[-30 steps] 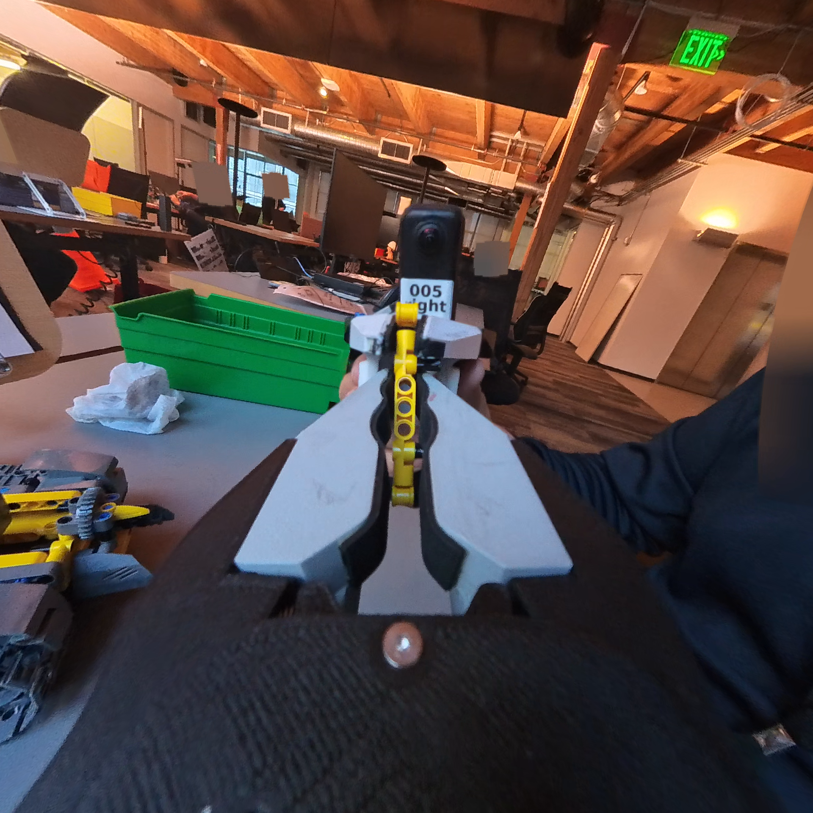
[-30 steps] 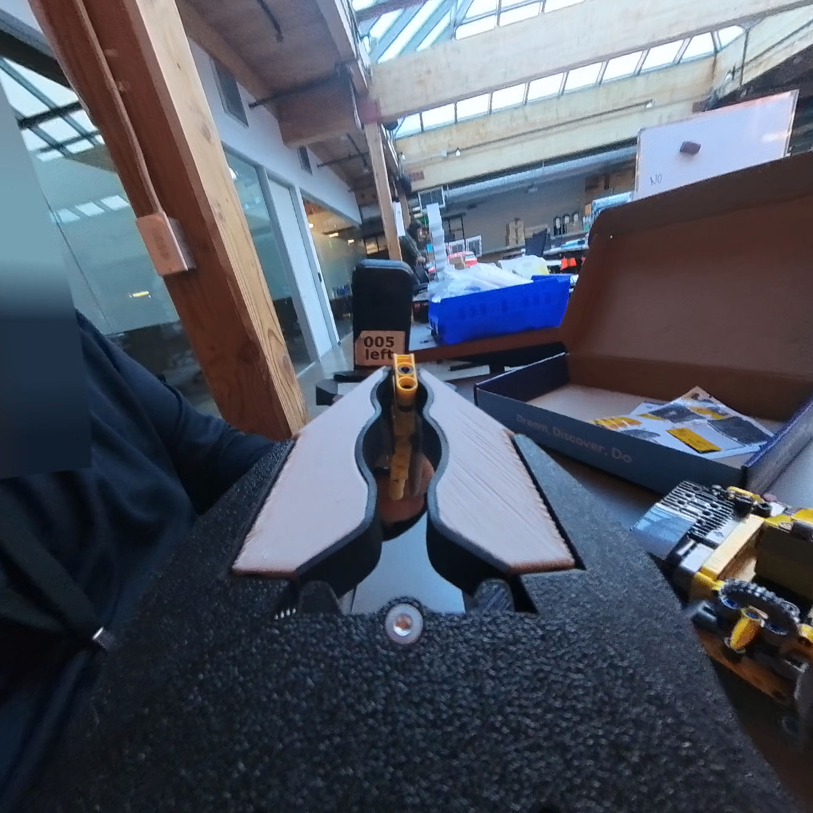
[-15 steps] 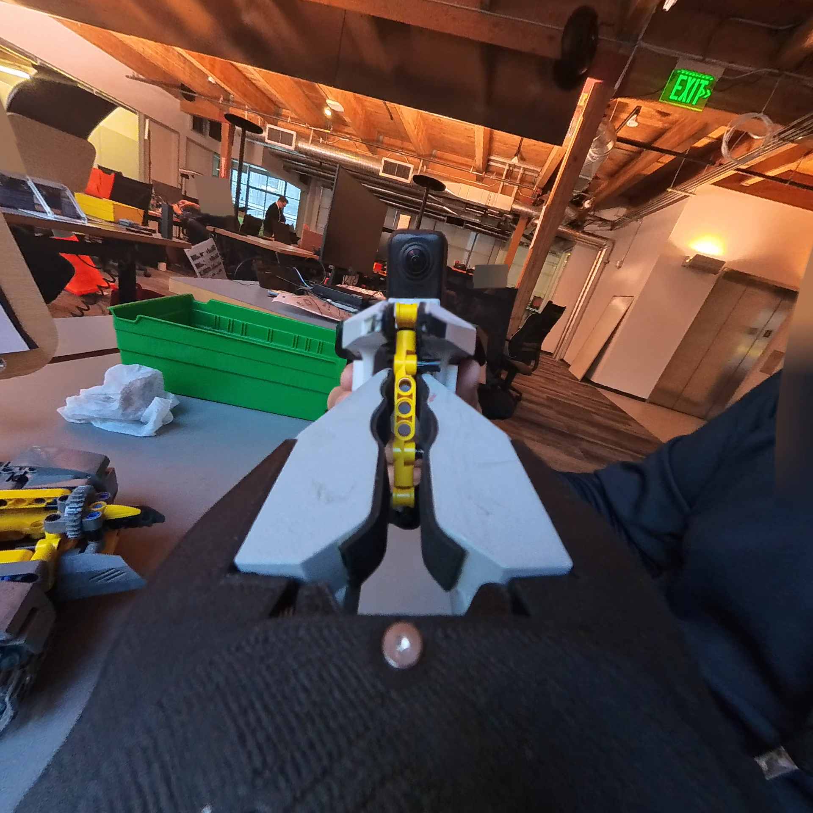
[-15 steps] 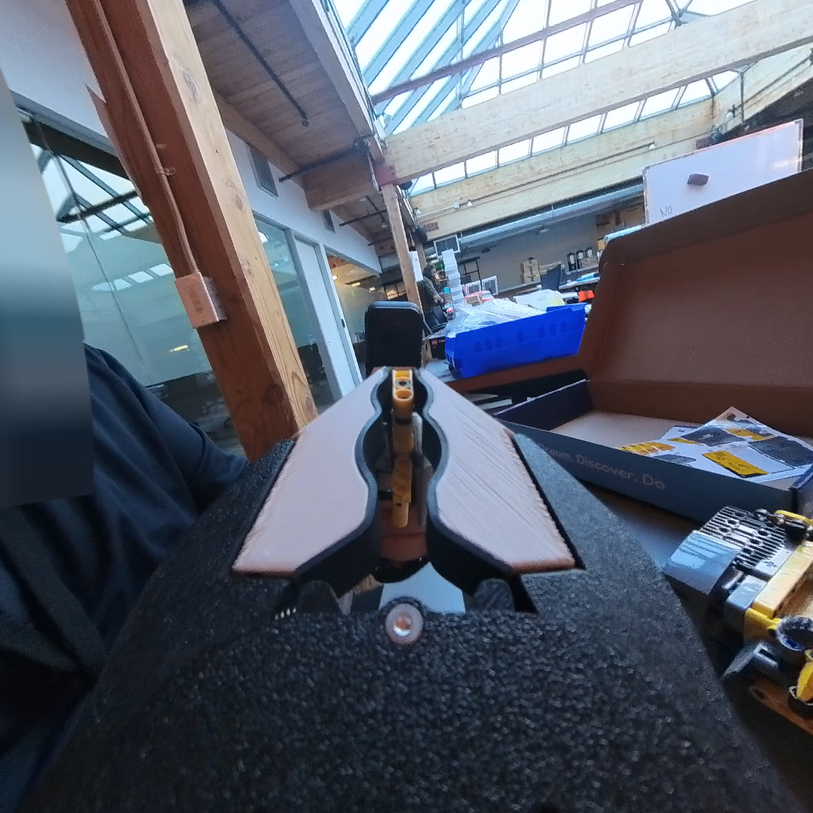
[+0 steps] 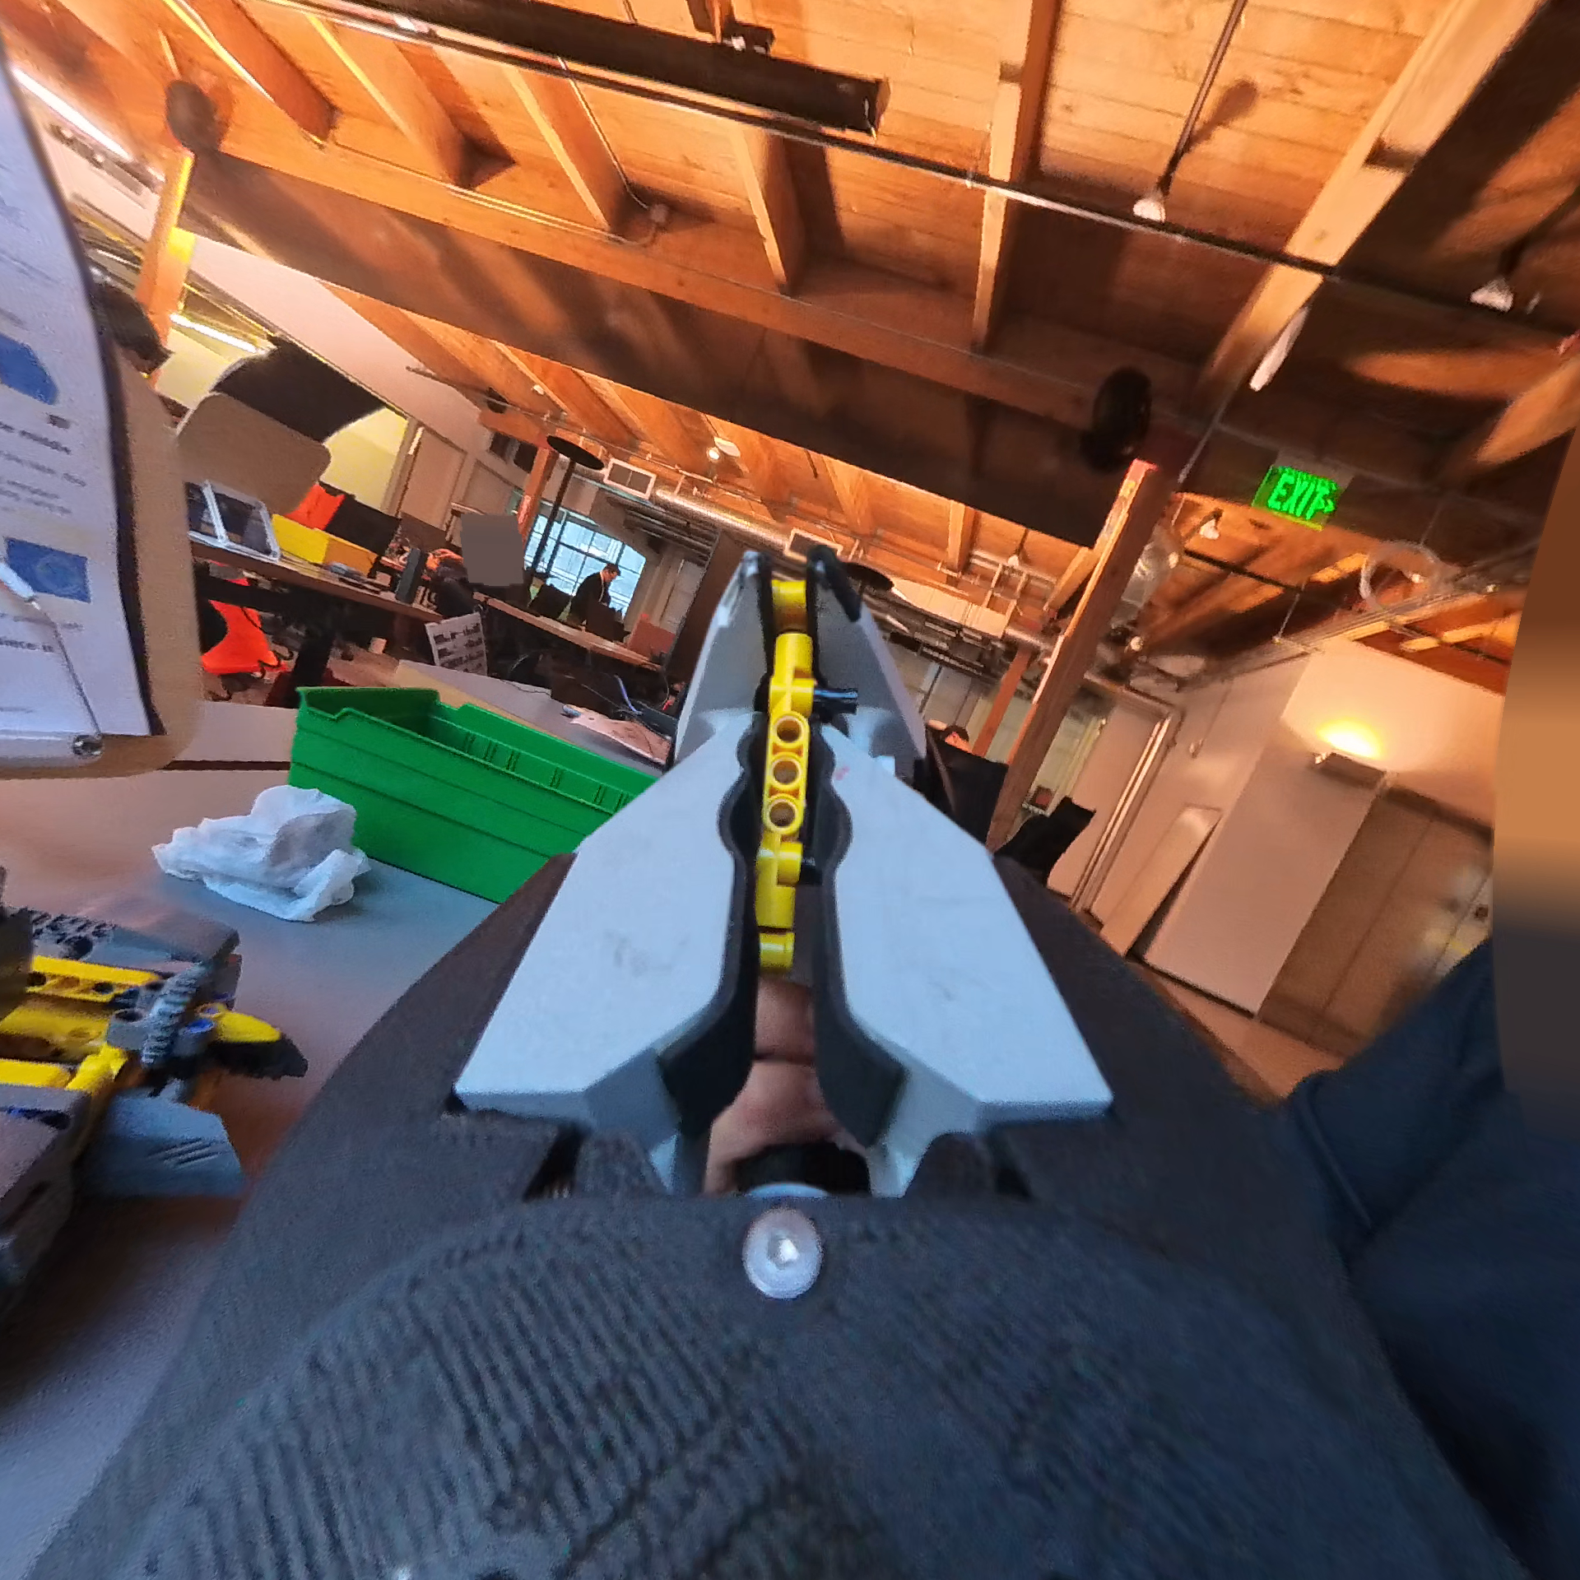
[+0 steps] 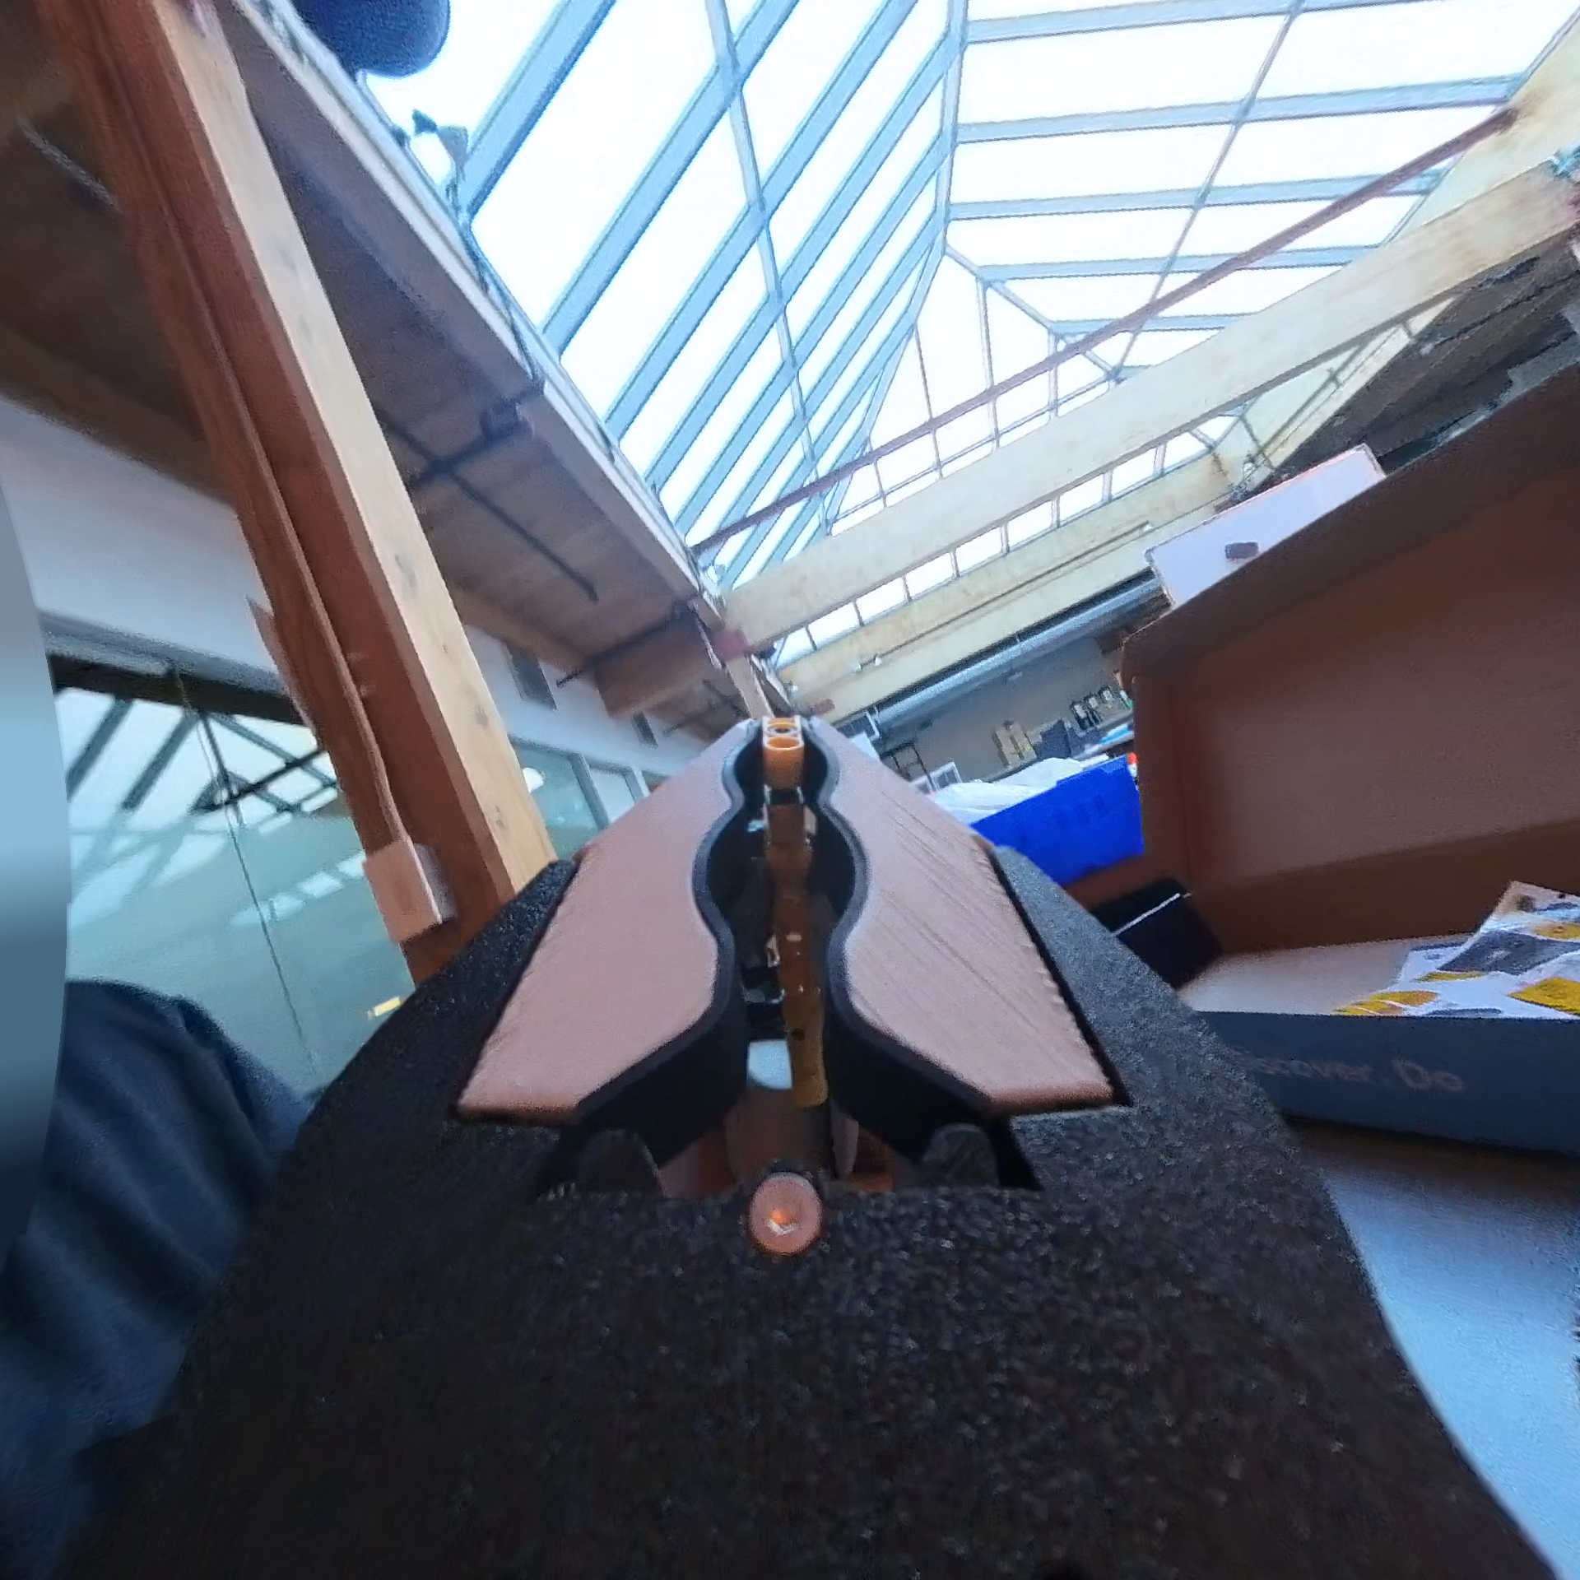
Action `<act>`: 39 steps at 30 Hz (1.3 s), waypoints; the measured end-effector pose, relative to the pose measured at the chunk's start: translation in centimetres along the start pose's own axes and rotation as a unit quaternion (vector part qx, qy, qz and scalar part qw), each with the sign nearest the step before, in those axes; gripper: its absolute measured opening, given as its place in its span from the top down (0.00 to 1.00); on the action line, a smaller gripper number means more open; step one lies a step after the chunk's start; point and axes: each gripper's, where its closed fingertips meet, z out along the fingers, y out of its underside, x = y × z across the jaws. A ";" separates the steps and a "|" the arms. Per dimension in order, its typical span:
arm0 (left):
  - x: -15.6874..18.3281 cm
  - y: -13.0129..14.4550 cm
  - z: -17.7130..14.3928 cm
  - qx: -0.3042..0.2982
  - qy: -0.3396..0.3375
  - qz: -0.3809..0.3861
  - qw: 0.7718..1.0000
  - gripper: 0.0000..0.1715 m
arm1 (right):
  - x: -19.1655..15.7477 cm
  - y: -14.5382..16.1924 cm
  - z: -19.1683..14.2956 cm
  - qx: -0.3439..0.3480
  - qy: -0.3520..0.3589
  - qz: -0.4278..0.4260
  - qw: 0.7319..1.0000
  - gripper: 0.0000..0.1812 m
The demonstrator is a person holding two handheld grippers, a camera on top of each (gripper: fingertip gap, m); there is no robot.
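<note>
My left gripper [image 5: 785, 744] has grey fingers and is shut on a yellow toy beam with round holes [image 5: 782, 812]. The beam runs lengthwise between the fingers, and a small black pin sticks out of its right side. The other gripper [image 5: 791, 611] faces mine and clamps the far end of the same beam. In the right wrist view, my right gripper [image 6: 782, 748] has brown fingers and is shut on the yellow beam [image 6: 791, 898]. Both grippers are held in the air and point steeply upward. A hand shows behind the left fingers.
A green bin [image 5: 462, 795], crumpled white plastic [image 5: 265, 846] and a yellow and grey toy model [image 5: 103, 1026] sit on the grey table to the left. An open cardboard box [image 6: 1368, 727] with a booklet [image 6: 1505, 966] stands to the right. A wooden post [image 6: 342, 598] rises to the left. Spacing between my two grippers at the tips: around 4 cm.
Both grippers have tilted upward together with the beam still clamped between them. More ceiling and skylight show now. The toy model has left the right wrist view.
</note>
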 end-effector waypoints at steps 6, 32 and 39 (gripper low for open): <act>-1.0 -0.3 -0.6 0.011 -0.025 -0.008 1.000 0.97 | 1.1 0.0 0.3 0.053 0.008 0.048 0.997 0.98; -0.6 1.1 0.2 -0.032 0.032 -0.097 0.994 0.97 | 0.9 0.7 -1.9 -0.193 -0.017 -0.018 0.981 0.97; -2.8 4.2 -0.5 -0.149 -0.017 -0.038 0.988 0.97 | 4.9 -0.1 -2.6 -0.342 0.153 -0.202 0.905 0.97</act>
